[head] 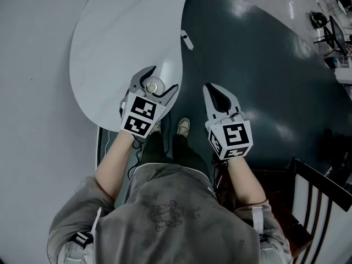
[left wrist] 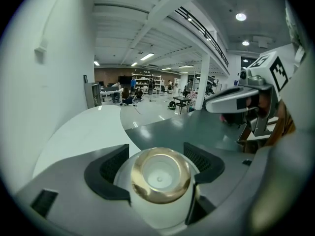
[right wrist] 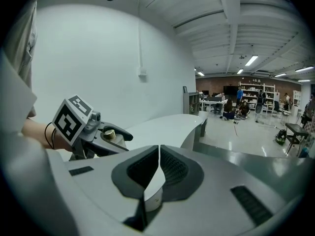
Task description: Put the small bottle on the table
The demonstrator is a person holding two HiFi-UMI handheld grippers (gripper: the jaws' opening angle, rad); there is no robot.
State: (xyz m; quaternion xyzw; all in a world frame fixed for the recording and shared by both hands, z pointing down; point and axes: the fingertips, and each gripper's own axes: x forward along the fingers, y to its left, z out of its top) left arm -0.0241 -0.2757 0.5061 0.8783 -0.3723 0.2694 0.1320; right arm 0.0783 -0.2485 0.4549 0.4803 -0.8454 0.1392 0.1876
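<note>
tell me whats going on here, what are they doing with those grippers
A person stands at a white table with a gripper in each hand. The left gripper is shut on a small bottle with a gold cap, held upright over the table's near edge and not yet let go. The right gripper is shut with nothing in it, off to the side over the dark floor.

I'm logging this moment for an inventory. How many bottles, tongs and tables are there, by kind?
Bottles: 1, the small bottle, gripped in the left tongs
Tongs: 2, with the right tongs shut and empty
Tables: 1, the white table
Total: 4
</note>
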